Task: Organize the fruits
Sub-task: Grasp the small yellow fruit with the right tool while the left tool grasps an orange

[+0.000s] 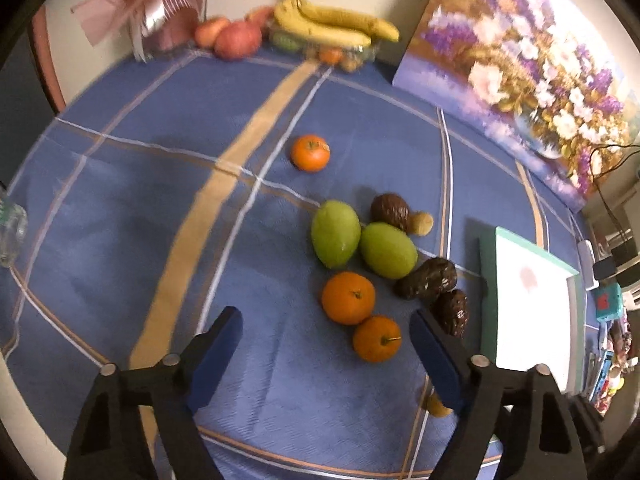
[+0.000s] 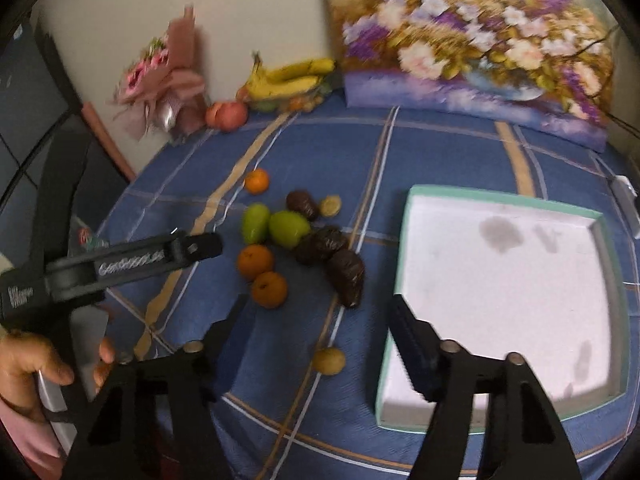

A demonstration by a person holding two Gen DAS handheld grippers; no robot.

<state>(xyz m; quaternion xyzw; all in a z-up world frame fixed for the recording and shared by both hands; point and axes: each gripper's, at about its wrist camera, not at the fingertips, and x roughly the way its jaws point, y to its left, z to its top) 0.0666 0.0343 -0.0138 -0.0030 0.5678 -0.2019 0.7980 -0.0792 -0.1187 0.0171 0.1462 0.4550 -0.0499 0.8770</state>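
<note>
Loose fruit lies on the blue checked tablecloth (image 1: 120, 208): two green fruits (image 1: 335, 233), three oranges, two close together (image 1: 348, 298) and one apart (image 1: 310, 152), three dark brown fruits (image 1: 427, 278) and small yellowish ones (image 2: 328, 360). A white tray with a teal rim (image 2: 404, 240) stands to the right. My left gripper (image 1: 326, 326) is open and empty, just in front of the two near oranges. My right gripper (image 2: 318, 306) is open and empty, above the cloth between the fruit and the tray. The left gripper's body (image 2: 132, 260) shows in the right wrist view.
Bananas (image 1: 332, 20), apples (image 1: 236, 38) and a clear tub of fruit stand at the back wall. A pink bouquet (image 1: 160, 4) is at the back left. A flower painting (image 1: 520, 64) leans on the right wall. A glass jar (image 1: 10, 232) is at the left edge.
</note>
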